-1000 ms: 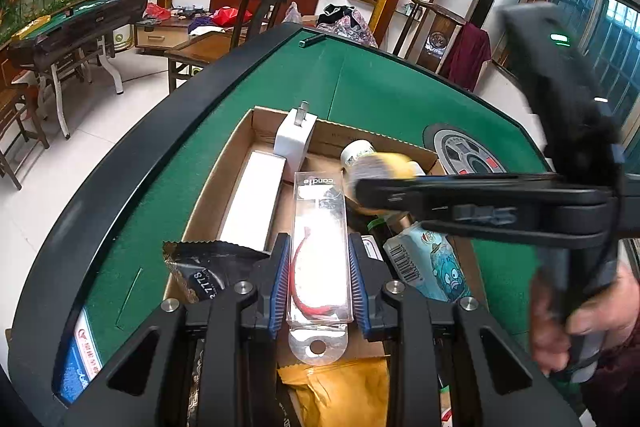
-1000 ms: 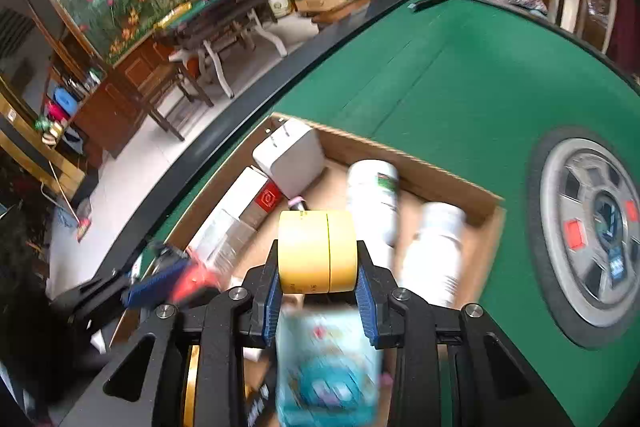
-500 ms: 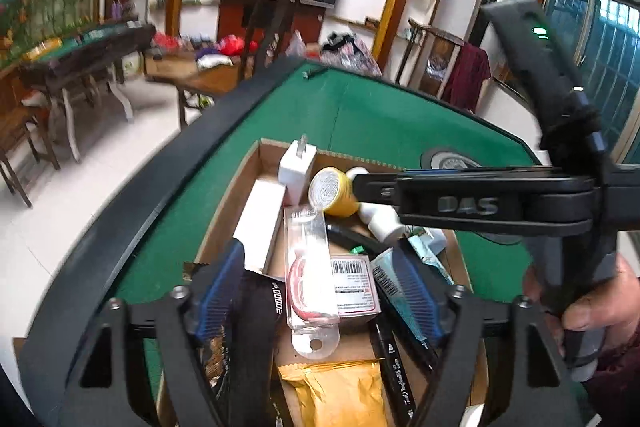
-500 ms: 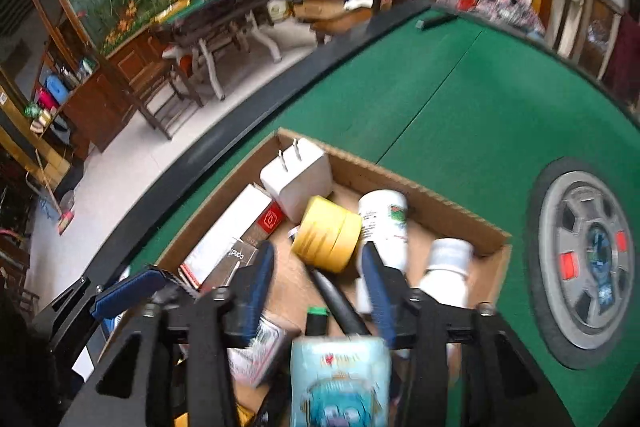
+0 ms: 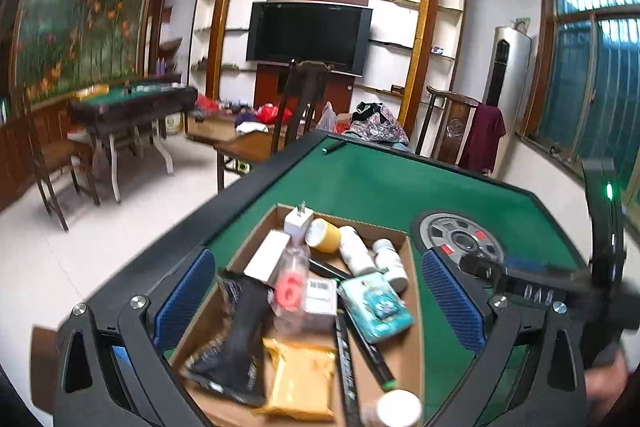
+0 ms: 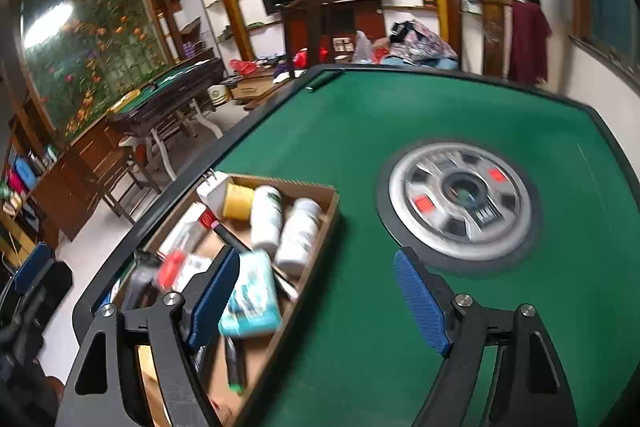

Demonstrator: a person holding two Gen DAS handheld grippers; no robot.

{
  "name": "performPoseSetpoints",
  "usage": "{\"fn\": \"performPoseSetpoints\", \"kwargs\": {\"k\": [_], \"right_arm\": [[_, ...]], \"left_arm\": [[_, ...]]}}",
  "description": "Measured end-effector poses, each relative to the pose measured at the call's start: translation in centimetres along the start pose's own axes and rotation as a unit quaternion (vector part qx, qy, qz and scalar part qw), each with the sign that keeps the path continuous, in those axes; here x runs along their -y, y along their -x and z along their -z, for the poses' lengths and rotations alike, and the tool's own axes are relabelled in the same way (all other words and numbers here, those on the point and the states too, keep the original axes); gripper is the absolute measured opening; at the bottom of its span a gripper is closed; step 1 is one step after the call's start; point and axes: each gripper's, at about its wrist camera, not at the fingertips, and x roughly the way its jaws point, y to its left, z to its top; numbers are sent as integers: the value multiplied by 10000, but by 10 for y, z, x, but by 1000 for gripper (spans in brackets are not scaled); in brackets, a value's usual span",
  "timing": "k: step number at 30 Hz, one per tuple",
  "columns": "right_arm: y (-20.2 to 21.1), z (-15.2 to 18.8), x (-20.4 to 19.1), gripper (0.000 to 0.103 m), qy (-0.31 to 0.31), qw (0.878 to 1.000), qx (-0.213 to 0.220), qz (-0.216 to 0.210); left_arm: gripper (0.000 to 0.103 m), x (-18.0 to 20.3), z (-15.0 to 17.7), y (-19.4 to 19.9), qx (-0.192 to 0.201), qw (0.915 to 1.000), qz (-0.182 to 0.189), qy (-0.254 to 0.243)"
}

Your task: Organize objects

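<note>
Your left hand-held gripper (image 5: 320, 303) hangs above the cardboard box (image 5: 412, 311) with its blue pads spread wide apart and nothing between them; your right hand-held gripper (image 6: 316, 301) is likewise wide apart and empty, over the green surface (image 6: 420, 115) just beside the box's right wall. Beyond it a round silver dial (image 6: 460, 203) is set into the middle of the surface, blurred by motion. In the left view your right hand-held gripper's black body crosses the right edge and covers part of the dial. The box sits near the surface's black rim and is crowded: a white charger (image 5: 298, 221) at the far corner, a yellow tape roll (image 5: 322, 235) touching it, two white bottles (image 5: 354, 255) side by side, a long white carton (image 5: 268, 259), a clear packet with a red cable (image 5: 290, 291), a teal pouch (image 5: 376, 307), a black foil bag (image 5: 236, 339), a yellow packet (image 5: 300, 379) and black pens (image 5: 348, 367). The nearest end of the box is cut off by the gripper frame, and labels are too smeared to read.
</note>
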Motion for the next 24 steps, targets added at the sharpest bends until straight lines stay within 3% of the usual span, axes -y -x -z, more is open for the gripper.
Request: {"fn": "performPoseSetpoints", "kwargs": {"k": [5, 11, 16, 24], "right_arm": [[14, 29, 9, 85, -67, 9999, 15, 142], [26, 54, 0, 87, 268, 9991, 145, 291], [33, 71, -17, 90, 779, 9948, 322, 579], [35, 85, -34, 92, 1166, 9906, 352, 628]], "left_arm": [[103, 6, 5, 16, 43, 9990, -430, 103], [103, 8, 12, 24, -84, 9994, -280, 195], [103, 13, 16, 30, -73, 9985, -530, 131], [103, 15, 20, 33, -86, 9969, -777, 61]]}}
